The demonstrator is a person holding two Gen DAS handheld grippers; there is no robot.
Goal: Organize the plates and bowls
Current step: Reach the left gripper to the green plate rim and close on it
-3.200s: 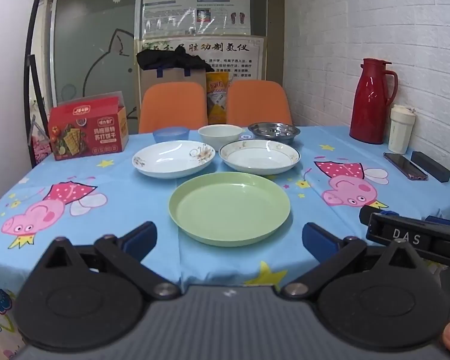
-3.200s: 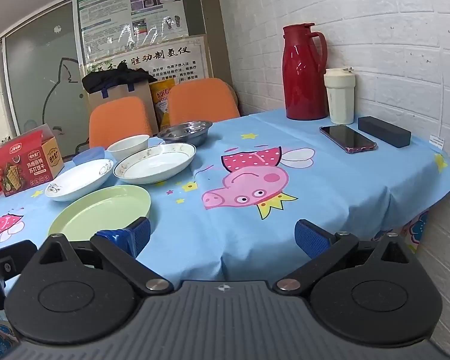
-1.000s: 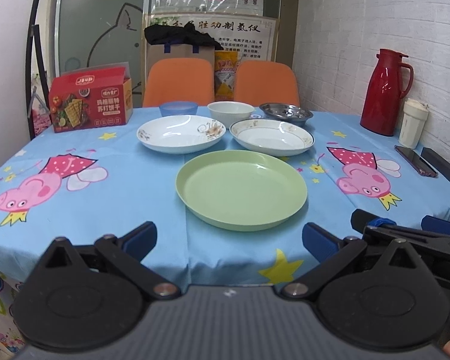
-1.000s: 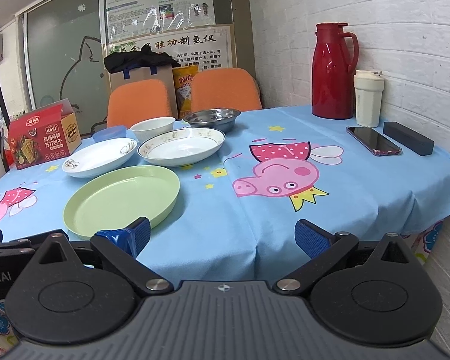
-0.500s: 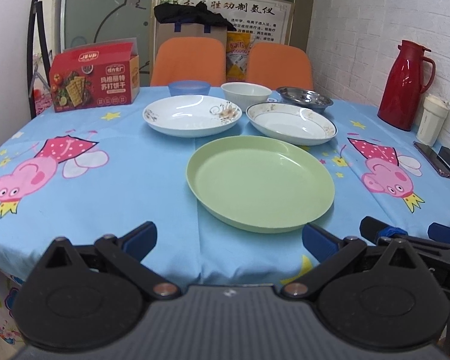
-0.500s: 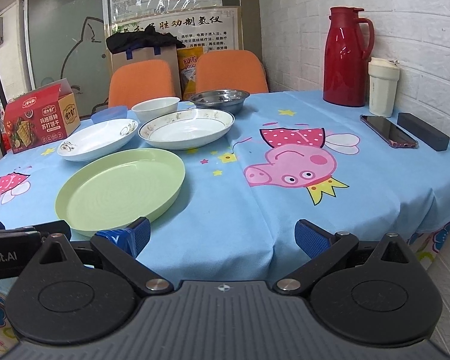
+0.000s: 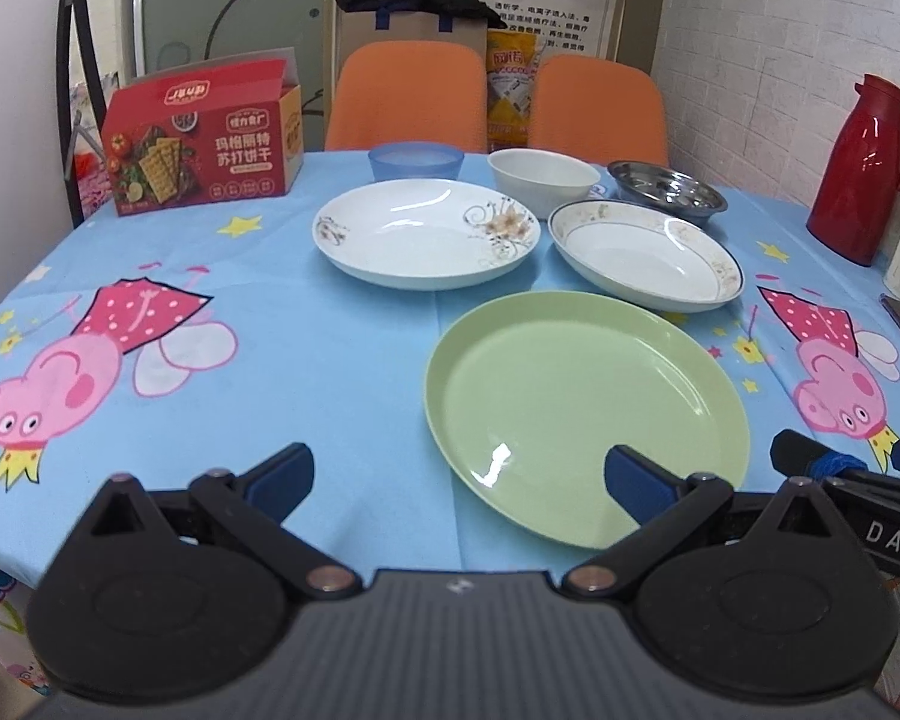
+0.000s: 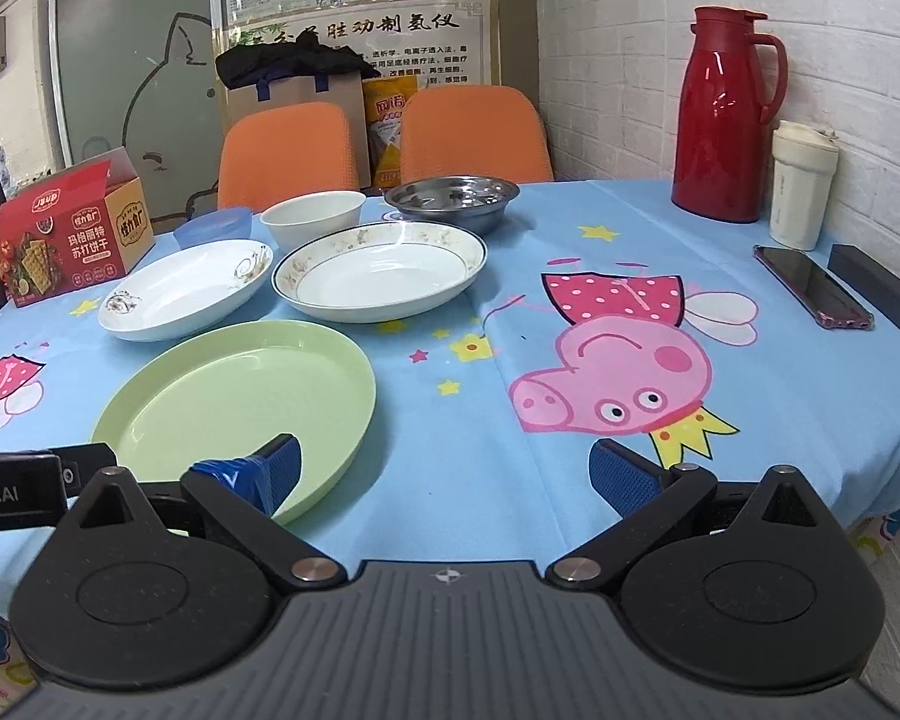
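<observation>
Dishes sit on a table under a blue cartoon-pig tablecloth (image 7: 330, 348). Nearest the front edge lies the green plate (image 7: 582, 408), empty. Behind it stand two white plates side by side: the floral plate (image 7: 426, 234) to the left and the gold-rimmed plate (image 7: 645, 255) to the right. Farther back are a blue plastic bowl (image 7: 415, 160), a white bowl (image 7: 543, 180) and a steel bowl (image 7: 666, 193). The left gripper (image 7: 459, 477) hovers at the table's front edge, fingers spread wide, holding nothing. The right gripper (image 8: 444, 474) is likewise spread and empty, its left pad over the green plate's near rim. A red thermos (image 8: 723, 114), cream tumbler (image 8: 801, 183) and phone (image 8: 813, 285) sit at right; a red cracker box (image 7: 204, 138) stands at left
</observation>
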